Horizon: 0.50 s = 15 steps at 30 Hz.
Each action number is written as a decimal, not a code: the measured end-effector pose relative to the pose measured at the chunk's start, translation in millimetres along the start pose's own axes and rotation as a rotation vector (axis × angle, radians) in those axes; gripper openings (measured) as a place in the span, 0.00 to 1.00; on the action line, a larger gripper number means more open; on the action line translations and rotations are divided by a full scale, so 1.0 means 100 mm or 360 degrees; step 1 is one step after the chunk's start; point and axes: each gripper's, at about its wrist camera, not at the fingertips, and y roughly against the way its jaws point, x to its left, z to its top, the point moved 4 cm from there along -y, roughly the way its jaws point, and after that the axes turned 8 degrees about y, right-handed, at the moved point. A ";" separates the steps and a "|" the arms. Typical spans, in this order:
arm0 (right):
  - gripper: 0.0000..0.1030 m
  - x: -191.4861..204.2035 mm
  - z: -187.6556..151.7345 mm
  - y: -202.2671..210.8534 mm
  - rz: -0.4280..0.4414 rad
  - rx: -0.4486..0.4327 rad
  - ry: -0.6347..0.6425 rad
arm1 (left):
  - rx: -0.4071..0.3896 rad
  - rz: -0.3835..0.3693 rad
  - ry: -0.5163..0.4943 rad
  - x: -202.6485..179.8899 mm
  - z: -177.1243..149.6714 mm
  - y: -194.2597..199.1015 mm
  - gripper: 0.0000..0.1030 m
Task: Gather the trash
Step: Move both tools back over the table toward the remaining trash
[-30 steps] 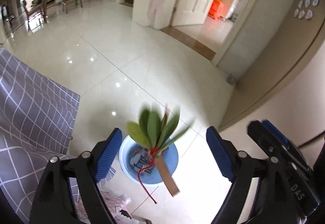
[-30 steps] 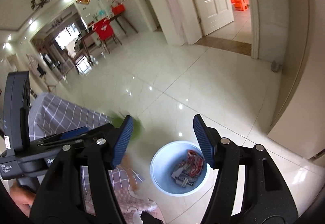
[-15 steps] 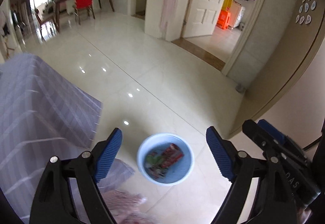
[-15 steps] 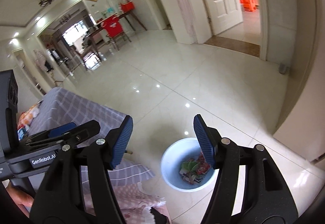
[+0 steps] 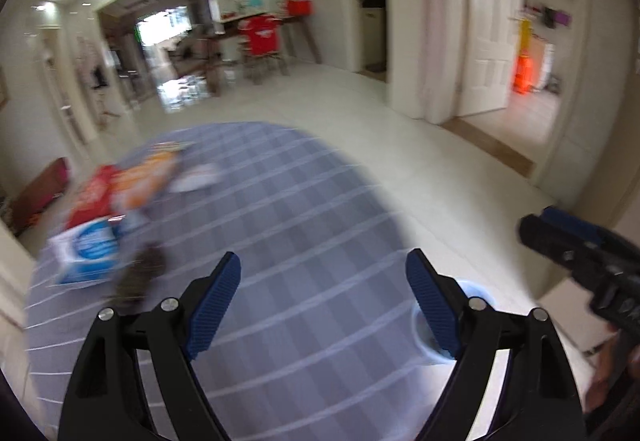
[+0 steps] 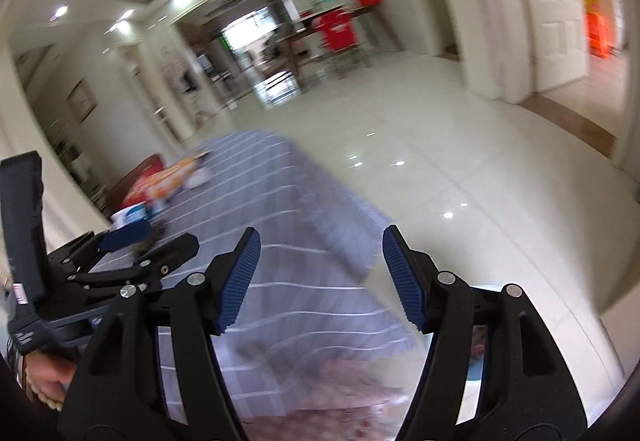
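Observation:
My left gripper (image 5: 324,269) hangs open and empty over the grey checked tablecloth (image 5: 304,209). Blurred trash lies at the table's far left: red and orange packets (image 5: 108,193), a blue and white pack (image 5: 86,251), a white wrapper (image 5: 196,177) and a dark brown clump (image 5: 140,275). The pale blue bin (image 5: 478,288) on the floor peeks out behind the left gripper's right finger. My right gripper (image 6: 320,245) is open too, with nothing between its pads, above the table's corner. The right wrist view also shows the packets (image 6: 164,181), the bin (image 6: 480,369) and the left gripper (image 6: 140,241).
Glossy white floor tiles (image 6: 460,161) spread beyond the table. A pink patterned cloth (image 6: 344,389) lies low by the table's near side. A red chair (image 5: 260,37) and a desk stand far back; an open white door (image 5: 488,53) is at the right.
The leafy bundle with red string fell from between the left fingers into the bin. Both views then swung up from the bin to the table and its trash.

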 end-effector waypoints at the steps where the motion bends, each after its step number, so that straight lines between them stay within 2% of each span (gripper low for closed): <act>1: 0.62 0.15 0.03 -0.07 0.0035 0.0019 0.0030 | 0.0003 0.0030 0.0015 0.14 -0.01 0.00 0.81; 5: 0.62 0.67 0.10 -0.40 0.0140 0.0100 0.0131 | 0.0048 0.0152 0.0093 0.81 -0.04 -0.04 0.81; 8: 0.63 0.95 0.13 -0.65 0.0194 0.0165 0.0174 | 0.0093 0.0168 0.0158 1.17 -0.08 -0.15 0.81; 12: 0.63 1.22 0.15 -0.94 0.0230 0.0241 0.0218 | 0.0143 0.0147 0.0198 1.47 -0.14 -0.35 0.81; 15: 0.63 1.36 0.15 -1.16 0.0226 0.0291 0.0246 | 0.0171 0.0120 0.0198 1.49 -0.15 -0.47 0.80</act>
